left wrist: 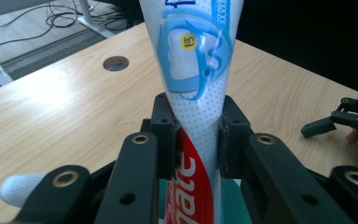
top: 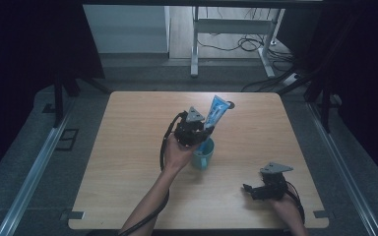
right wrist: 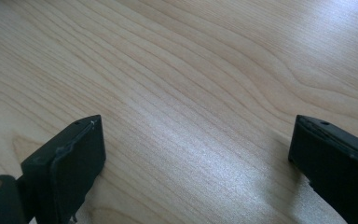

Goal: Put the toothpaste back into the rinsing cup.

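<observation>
Wooden table (top: 128, 162) seen from above the near edge, its top bare along the left side. Near the middle, slightly toward the far edge, the left hand (top: 175, 153) holds the left gripper (top: 204, 129), whose jaws are clamped on a toothpaste tube (top: 215, 112). The tube stands tilted, its flat blue-and-white end leaning up toward the far edge and a round hole (top: 230, 104) in the tabletop. In the left gripper view the two black jaws press the tube's (left wrist: 198, 116) sides from left and right, just above the red band of its label; the hole (left wrist: 115, 63) lies beyond at the far left. Directly below the held tube stands a teal cup (top: 203, 155), upright, just beside the hand; whether the tube's lower end reaches inside the cup cannot be told. Toward the near right corner the right hand (top: 288, 209) rests the right gripper (top: 248, 189) low over the table, well apart from the cup. In the right gripper view its jaws stand wide apart, bare wood grain (right wrist: 191, 93) between them, gripping nothing.
</observation>
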Demonstrator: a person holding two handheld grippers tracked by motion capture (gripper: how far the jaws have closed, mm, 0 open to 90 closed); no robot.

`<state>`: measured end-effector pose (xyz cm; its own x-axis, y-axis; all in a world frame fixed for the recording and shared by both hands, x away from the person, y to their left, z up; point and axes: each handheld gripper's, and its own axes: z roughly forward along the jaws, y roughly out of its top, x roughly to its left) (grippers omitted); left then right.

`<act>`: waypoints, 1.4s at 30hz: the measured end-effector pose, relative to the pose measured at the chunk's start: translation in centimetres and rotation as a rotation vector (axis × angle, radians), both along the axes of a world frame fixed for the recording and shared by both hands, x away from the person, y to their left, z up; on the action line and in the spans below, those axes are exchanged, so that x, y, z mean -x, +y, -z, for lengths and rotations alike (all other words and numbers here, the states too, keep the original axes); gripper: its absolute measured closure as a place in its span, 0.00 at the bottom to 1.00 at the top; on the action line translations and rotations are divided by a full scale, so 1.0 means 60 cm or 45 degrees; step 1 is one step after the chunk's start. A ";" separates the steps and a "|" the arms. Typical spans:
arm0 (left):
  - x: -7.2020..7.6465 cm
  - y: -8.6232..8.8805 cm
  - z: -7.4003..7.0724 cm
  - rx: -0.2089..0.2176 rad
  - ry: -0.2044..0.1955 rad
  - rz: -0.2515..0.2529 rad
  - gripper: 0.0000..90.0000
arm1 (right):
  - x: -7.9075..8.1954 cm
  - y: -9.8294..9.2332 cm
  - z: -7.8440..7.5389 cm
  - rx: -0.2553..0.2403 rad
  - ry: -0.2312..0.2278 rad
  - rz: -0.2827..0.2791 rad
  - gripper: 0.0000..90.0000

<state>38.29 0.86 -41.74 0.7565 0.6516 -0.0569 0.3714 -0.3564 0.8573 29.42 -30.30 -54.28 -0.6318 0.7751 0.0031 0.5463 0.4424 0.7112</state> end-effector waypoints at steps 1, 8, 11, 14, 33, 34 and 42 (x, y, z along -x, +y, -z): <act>0.001 -0.001 0.003 0.002 0.004 -0.003 0.81 | 0.000 0.000 0.000 0.000 0.000 0.001 0.04; 0.001 -0.002 0.019 -0.001 0.012 -0.005 0.81 | 0.000 0.000 0.000 -0.001 0.003 0.002 0.04; 0.001 -0.002 0.025 0.006 0.021 -0.010 0.81 | 0.000 0.000 0.000 0.000 0.002 0.000 0.04; 0.001 -0.002 0.030 0.012 0.026 -0.015 0.81 | 0.000 0.000 0.000 0.000 0.001 0.000 0.04; 0.004 -0.003 0.056 0.029 0.044 -0.026 0.80 | 0.000 0.000 0.000 0.001 0.002 0.001 0.04; 0.005 -0.003 0.057 0.028 0.042 -0.026 0.80 | 0.000 0.000 0.000 0.001 0.002 0.001 0.04; 0.006 -0.005 0.063 0.025 0.043 -0.022 0.80 | 0.000 0.000 0.000 0.000 0.002 0.001 0.04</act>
<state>37.94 0.56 -45.52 0.7426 0.6630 -0.0948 0.4062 -0.3332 0.8509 29.41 -30.29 -54.27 -0.6312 0.7756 0.0039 0.5478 0.4422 0.7102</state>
